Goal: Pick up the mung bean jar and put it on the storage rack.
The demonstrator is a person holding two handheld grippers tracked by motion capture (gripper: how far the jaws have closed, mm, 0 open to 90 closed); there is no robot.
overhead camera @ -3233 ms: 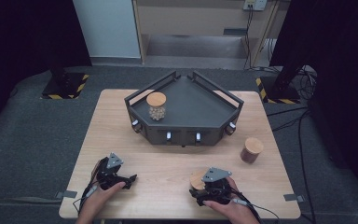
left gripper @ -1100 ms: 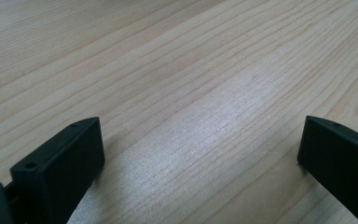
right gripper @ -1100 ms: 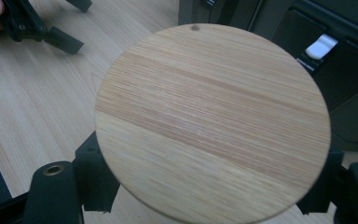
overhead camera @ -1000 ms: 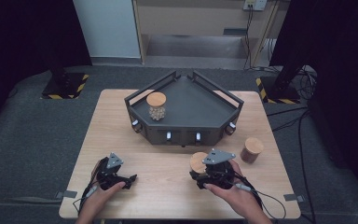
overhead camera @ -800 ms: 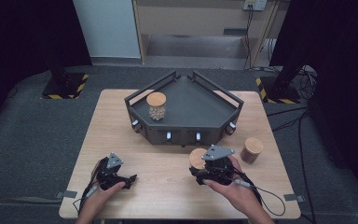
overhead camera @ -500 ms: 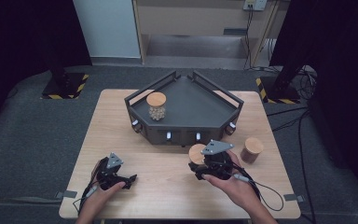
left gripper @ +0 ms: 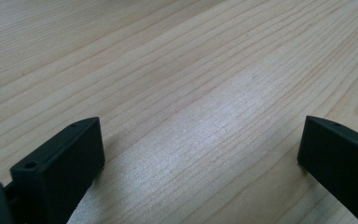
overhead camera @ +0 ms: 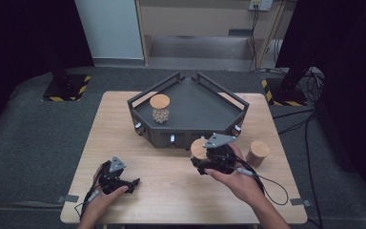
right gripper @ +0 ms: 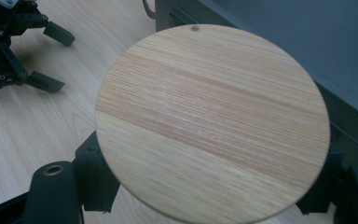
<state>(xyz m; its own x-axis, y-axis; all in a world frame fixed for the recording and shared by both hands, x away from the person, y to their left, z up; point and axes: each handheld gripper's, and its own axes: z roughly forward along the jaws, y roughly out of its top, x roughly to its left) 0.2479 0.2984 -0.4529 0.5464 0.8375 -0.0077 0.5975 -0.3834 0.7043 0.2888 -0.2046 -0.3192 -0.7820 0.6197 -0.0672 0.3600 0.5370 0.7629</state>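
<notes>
My left claw [overhead camera: 124, 182] rests low on the counter [overhead camera: 171, 191], jaws spread, bare wood around it. My right claw [overhead camera: 205, 164], hand angled inward, is clamped on a jar [right gripper: 212, 123] just before the tray [overhead camera: 190, 102].

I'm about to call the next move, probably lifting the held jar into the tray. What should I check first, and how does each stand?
1. Right gripper shut on wood-lidded jar: ok.
2. Grip firmness: cannot tell; the lid hides the pads.
3. Bare floor in dark tray beside the jar of balls: ok.
4. Tray's front rail in the path, clearance: cannot tell.
5. Left gripper open, resting away on the table: ok.
6. Third jar apart, at right: ok.
</notes>
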